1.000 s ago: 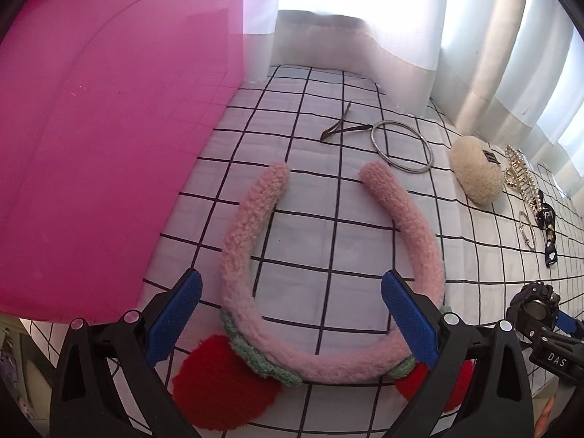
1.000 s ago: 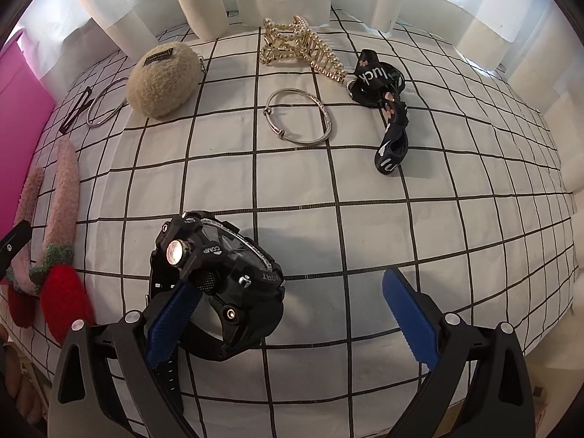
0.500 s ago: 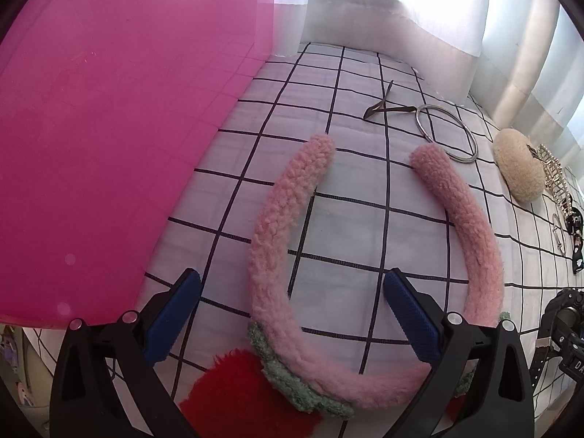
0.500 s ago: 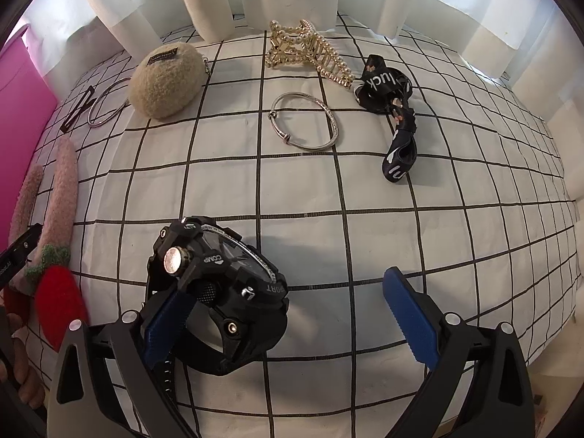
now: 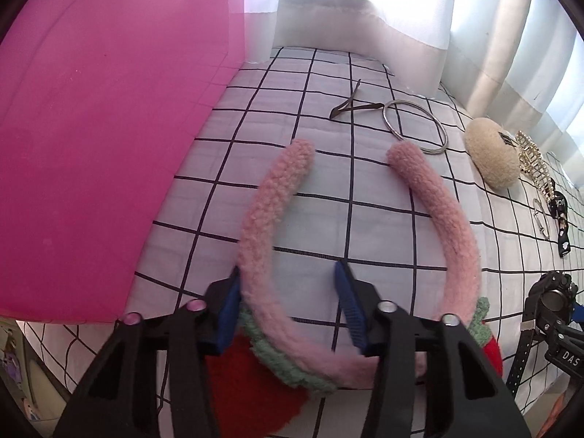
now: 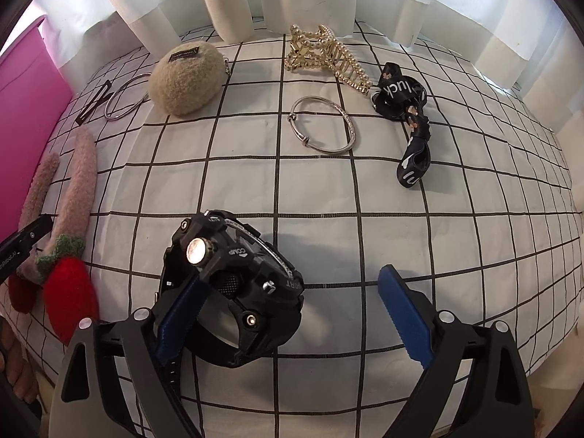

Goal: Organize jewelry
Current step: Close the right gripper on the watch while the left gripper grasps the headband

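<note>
The left gripper (image 5: 288, 303) has just been narrowing its jaws around the left arm of the pink headband (image 5: 270, 219). Its left pad lies against the fluffy band; the right pad stands just off it, over bare cloth, so I cannot tell whether the band is truly pinched.

The headband lies flat on the checked cloth (image 5: 365, 226), its open ends pointing toward the curtain (image 5: 365, 18), with a red plush strawberry (image 6: 69, 292) at its near bend. A pink box (image 5: 91, 146) stands just left of the headband.

The right gripper (image 6: 292, 310) has also been closing, yet its jaws still stand wide. The black watch (image 6: 233, 284) sits right of the headband between them, against the left pad, with the right pad well clear.

Beyond the headband lie a metal ring (image 5: 416, 126), a beige pouch (image 6: 186, 78), a gold claw clip (image 6: 325, 54), a silver bangle (image 6: 323, 129) and a black ribbon (image 6: 405, 109).
</note>
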A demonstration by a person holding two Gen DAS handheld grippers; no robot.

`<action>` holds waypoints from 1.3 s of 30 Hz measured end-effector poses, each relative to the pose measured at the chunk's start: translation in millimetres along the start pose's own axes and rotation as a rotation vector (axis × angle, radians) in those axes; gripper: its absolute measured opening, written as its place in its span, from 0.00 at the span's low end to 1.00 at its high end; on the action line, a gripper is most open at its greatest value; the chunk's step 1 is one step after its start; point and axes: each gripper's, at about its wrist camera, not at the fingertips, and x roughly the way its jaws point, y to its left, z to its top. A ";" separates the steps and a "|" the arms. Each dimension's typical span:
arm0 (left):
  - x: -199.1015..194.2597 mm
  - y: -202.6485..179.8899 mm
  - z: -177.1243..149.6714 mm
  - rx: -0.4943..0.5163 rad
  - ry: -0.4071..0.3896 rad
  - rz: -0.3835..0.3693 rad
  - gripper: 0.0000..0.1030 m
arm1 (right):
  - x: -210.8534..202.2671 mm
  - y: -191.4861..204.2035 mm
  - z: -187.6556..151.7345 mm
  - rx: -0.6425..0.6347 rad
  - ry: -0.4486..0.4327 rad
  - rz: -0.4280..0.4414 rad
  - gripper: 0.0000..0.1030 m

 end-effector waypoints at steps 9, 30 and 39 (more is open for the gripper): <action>-4.0 4.7 0.2 -0.036 0.031 -0.084 0.08 | -14.6 -0.5 -6.7 0.027 -0.019 0.075 0.28; -101.5 -8.9 23.6 -0.009 -0.169 -0.160 0.08 | -84.1 -4.2 7.6 0.005 -0.196 0.121 0.28; -159.8 -4.0 59.4 -0.050 -0.281 -0.204 0.08 | -146.1 2.3 38.8 -0.034 -0.325 0.152 0.28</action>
